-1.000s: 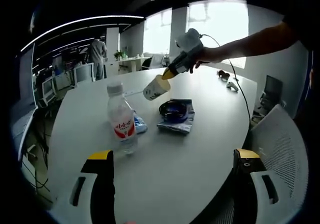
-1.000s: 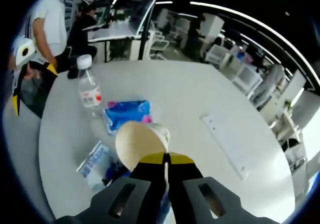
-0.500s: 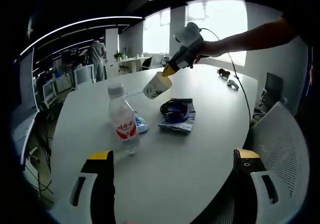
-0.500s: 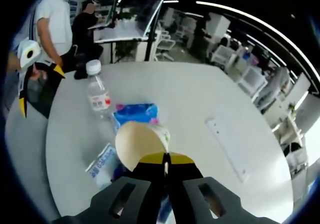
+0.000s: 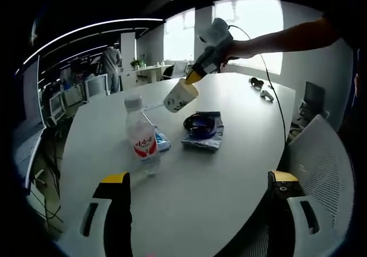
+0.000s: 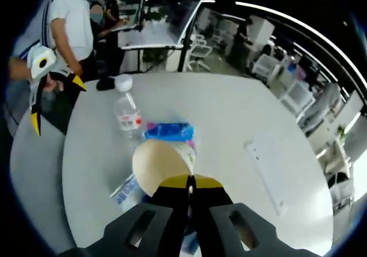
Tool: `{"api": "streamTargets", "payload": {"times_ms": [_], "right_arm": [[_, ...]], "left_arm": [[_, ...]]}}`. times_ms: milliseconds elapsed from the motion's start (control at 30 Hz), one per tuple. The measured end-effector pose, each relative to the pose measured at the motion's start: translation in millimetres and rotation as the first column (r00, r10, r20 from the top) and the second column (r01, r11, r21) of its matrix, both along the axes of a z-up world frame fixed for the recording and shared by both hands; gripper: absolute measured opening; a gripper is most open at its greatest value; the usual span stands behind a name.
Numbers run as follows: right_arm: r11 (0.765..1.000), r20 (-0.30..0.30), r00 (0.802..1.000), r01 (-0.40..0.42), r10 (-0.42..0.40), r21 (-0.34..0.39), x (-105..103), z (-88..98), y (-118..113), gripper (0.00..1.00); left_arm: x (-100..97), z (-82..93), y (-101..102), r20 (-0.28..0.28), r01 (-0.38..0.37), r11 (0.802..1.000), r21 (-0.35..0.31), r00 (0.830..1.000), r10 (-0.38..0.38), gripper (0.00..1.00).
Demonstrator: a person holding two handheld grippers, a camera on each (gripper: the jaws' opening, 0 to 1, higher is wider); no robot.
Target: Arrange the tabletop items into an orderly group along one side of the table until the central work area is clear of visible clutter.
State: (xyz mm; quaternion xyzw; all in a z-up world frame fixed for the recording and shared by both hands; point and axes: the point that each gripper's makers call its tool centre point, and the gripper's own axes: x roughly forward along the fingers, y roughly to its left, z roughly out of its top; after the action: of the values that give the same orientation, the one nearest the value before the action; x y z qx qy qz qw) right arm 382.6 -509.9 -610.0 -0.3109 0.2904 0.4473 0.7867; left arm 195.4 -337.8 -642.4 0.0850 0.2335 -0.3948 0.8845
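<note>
Paper cup held in the air above the round white tabletop (image 5: pixel 229 165).

The landmark is the water bottle (image 5: pixel 141 142), which stands upright on the tabletop. Just beside it, on the far side, lies a blue packet (image 6: pixel 167 132). Near the bottle, toward the window side, a dark blue coiled item (image 5: pixel 200 124) rests on a flat white-blue pouch (image 5: pixel 205 139). Above and beyond the bottle, the right hand-held gripper (image 5: pixel 194 77) has its jaws closed tight on the rim of a tilted paper cup (image 5: pixel 178 96), which touches nothing else. The left hand-held gripper (image 5: pixel 198 211), nearer than the bottle, has its jaws wide apart and holds nothing.
</note>
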Motion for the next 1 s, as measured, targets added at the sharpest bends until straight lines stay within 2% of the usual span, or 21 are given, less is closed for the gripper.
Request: {"api": "streamTargets", "payload": {"times_ms": [467,1000], "right_arm": [[0.996,-0.049,0.996,-0.082,0.081,-0.018,-19.6,-1.5,26.1,0.0],[0.986,-0.1,0.983,-0.161,0.156,-0.044,-37.7,-13.4,51.8,0.0]], "left_arm": [[0.2,2.0,5.5,0.002,-0.025,0.999,-0.023,1.0,0.025,0.98],[1.0,2.9,12.4,0.005,-0.045,0.999,-0.028,0.999,0.045,0.98]]}}
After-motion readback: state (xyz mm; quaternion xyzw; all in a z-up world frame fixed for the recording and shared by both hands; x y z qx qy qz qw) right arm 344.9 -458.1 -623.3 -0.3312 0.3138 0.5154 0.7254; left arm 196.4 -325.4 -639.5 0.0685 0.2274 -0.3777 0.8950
